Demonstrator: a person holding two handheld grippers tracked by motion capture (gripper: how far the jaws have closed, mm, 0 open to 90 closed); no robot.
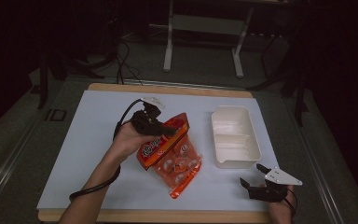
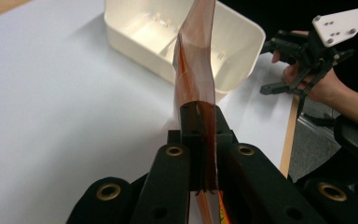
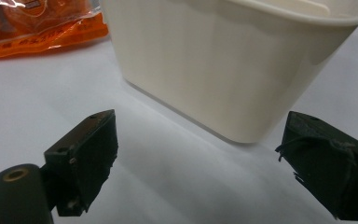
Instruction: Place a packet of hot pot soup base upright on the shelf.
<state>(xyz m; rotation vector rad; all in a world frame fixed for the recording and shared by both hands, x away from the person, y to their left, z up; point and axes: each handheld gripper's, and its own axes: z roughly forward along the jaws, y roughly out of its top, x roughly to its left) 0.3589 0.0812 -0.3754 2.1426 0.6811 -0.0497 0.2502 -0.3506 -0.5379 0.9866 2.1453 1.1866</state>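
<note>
An orange snack bag (image 1: 172, 156) with clear windows onto round pieces lies in the middle of the white table, its top edge lifted. My left gripper (image 1: 168, 132) is shut on that top edge; in the left gripper view the thin orange film (image 2: 196, 70) rises from between the closed jaws. A white plastic tub (image 1: 234, 136) stands to the right of the bag, with nothing in it. My right gripper (image 1: 253, 176) is open near the table's front right corner, just in front of the tub (image 3: 223, 60), with nothing between its jaws.
The white sheet (image 1: 98, 140) covers a wooden table whose edge (image 1: 168, 217) shows at the front. A cable (image 1: 93, 186) trails from the left gripper along the forearm. Beyond the table, white frame legs (image 1: 168, 46) stand on a dark floor.
</note>
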